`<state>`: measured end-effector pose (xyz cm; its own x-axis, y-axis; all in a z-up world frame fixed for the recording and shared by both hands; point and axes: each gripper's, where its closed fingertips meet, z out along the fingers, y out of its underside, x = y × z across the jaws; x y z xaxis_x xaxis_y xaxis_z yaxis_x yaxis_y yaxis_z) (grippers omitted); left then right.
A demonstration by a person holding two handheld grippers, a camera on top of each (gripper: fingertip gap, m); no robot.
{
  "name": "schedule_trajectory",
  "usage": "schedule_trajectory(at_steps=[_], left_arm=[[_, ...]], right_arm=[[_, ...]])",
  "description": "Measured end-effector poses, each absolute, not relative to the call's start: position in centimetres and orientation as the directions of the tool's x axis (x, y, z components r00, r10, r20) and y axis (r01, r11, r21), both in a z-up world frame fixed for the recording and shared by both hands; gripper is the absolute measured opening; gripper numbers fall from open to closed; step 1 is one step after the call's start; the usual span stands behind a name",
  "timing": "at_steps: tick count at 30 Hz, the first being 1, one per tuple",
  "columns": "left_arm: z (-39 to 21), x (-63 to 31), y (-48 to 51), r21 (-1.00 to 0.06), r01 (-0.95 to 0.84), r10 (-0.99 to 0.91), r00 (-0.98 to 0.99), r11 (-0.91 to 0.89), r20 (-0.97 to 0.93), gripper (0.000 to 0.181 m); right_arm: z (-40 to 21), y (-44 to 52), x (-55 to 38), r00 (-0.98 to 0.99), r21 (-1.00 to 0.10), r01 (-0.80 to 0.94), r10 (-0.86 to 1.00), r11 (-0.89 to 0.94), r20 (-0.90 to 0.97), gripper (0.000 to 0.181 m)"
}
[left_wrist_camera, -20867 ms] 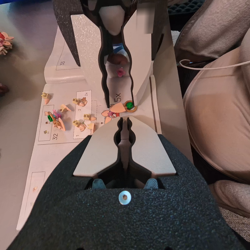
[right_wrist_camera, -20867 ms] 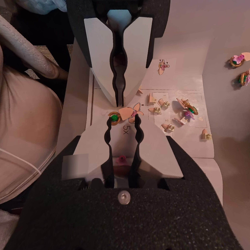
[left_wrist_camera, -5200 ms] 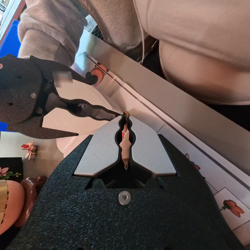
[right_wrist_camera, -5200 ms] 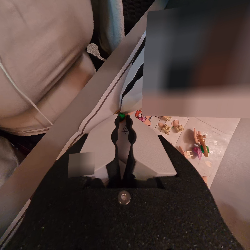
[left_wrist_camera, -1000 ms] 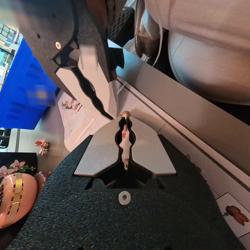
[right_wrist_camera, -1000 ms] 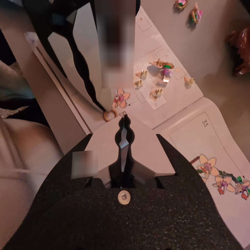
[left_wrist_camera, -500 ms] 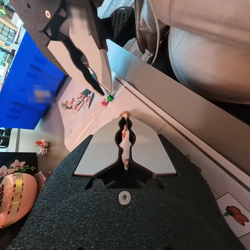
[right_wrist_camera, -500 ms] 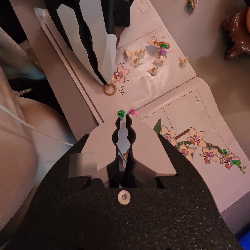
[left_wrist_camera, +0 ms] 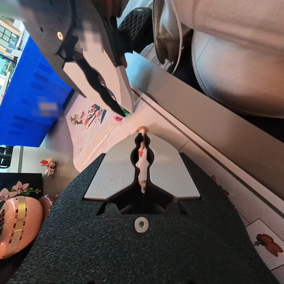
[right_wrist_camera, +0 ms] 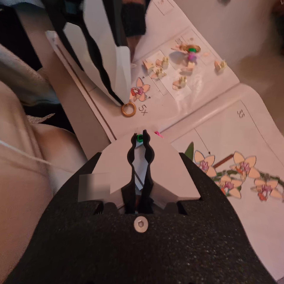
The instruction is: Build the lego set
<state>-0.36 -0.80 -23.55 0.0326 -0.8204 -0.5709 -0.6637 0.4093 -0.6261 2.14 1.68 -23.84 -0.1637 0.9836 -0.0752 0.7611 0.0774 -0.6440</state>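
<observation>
My left gripper (left_wrist_camera: 142,134) is shut on the edge of a gold ring (left_wrist_camera: 141,128). It holds the ring against the open instruction booklet (left_wrist_camera: 107,130). The right wrist view shows that gripper (right_wrist_camera: 123,103) and the ring (right_wrist_camera: 128,109) farther off. My right gripper (right_wrist_camera: 139,133) is down on the booklet (right_wrist_camera: 215,123) with its jaws closed around a small green stud (right_wrist_camera: 139,137). A small pink piece (right_wrist_camera: 158,134) lies just right of its tips. In the left wrist view, the right gripper (left_wrist_camera: 125,114) shows with the green stud (left_wrist_camera: 126,111) and the pink piece (left_wrist_camera: 116,118).
Several tan petal pieces (right_wrist_camera: 161,67) and a part-built flower with a gold ring (right_wrist_camera: 191,51) lie on the far page. A built flower (left_wrist_camera: 48,166), a pink vase (left_wrist_camera: 16,222) and a blue bin (left_wrist_camera: 30,92) stand to the left. The person's torso (left_wrist_camera: 230,53) is close behind the table edge. My right fingertips sit around 4 cm from my left ones. From either gripper's tips it is about 20 cm to the pink vase (left_wrist_camera: 16,222).
My right gripper has come down from above the booklet onto the green stud, which now sits between its fingertips. The left gripper still holds the gold ring in place.
</observation>
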Motion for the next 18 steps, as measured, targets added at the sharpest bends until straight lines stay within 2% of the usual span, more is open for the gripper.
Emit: schedule_trajectory(at_steps=[3,6,9,14,18], left_arm=[[-23.5,-0.4,-0.8,-0.626,-0.664,-0.821,0.033,0.409,-0.571,0.004],[-23.6,-0.4,-0.8,-0.626,-0.664,-0.82,0.033,0.41,-0.571,0.004],[-23.6,-0.4,-0.8,-0.627,-0.664,-0.821,0.033,0.409,-0.57,0.004],[-23.6,-0.4,-0.8,-0.626,-0.664,-0.82,0.033,0.409,-0.571,0.004],[-23.6,-0.4,-0.8,-0.626,-0.664,-0.82,0.032,0.41,-0.572,0.004]], right_arm=[[-22.3,0.8,0.6,-0.371,-0.727,0.641,0.929,0.247,-0.012,0.008],[-21.9,1.2,-0.9,-0.553,-0.744,0.498,0.824,0.445,0.123,0.008],[-22.6,1.4,-2.0,-0.664,-0.757,0.404,0.734,0.513,0.143,0.008],[-23.4,1.5,-3.4,-0.687,-0.767,0.389,0.715,0.51,0.127,0.009],[-24.0,3.5,-2.5,-0.596,-0.732,0.482,0.793,0.482,0.13,0.009]])
